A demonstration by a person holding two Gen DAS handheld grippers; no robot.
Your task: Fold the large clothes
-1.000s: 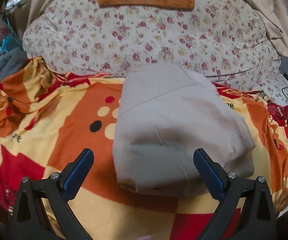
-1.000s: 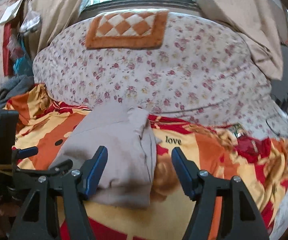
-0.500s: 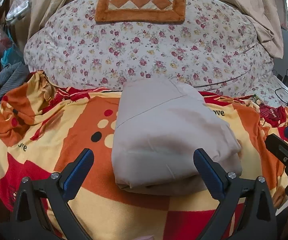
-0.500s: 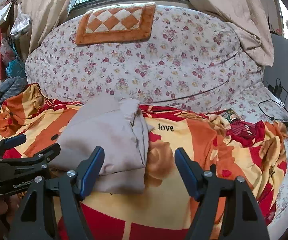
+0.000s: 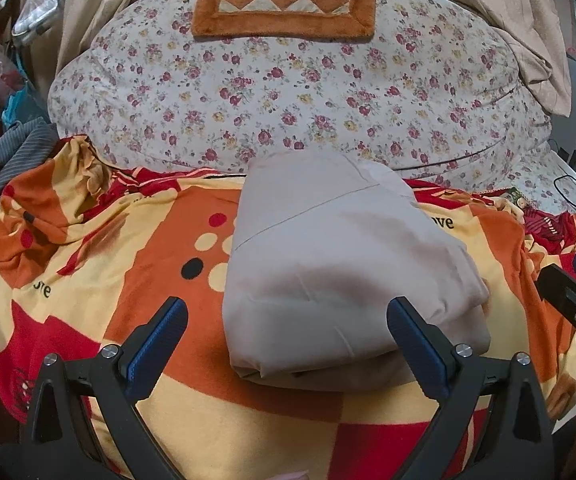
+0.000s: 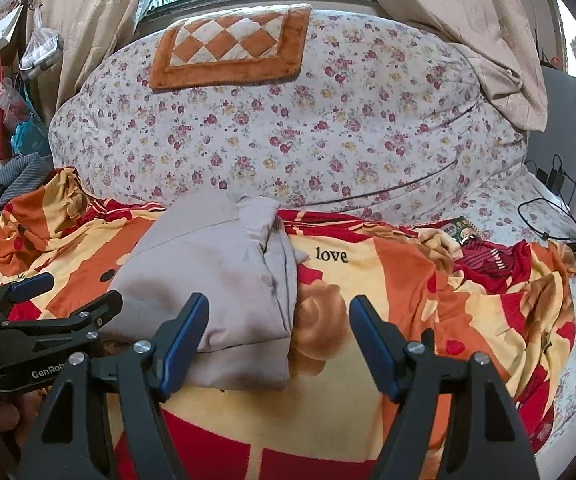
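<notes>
While both jaws stand spread and empty, the left gripper [image 5: 288,332] faces a folded beige cloth bundle [image 5: 340,272]. Right gripper [image 6: 279,336] hovers at its right edge, over the orange patterned blanket [image 6: 408,280].

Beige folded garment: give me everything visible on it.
The beige folded garment is a plain, smooth, matte woven-looking cloth, folded into a thick, roughly rectangular bundle with a stitched seam running diagonally across its top. Stacked layer edges show along its near end and, in the right wrist view, bunched folds along its right side. It lies flat on the orange, red and yellow blanket, its far end close to the floral bedding. Neither claw touches it.
</notes>
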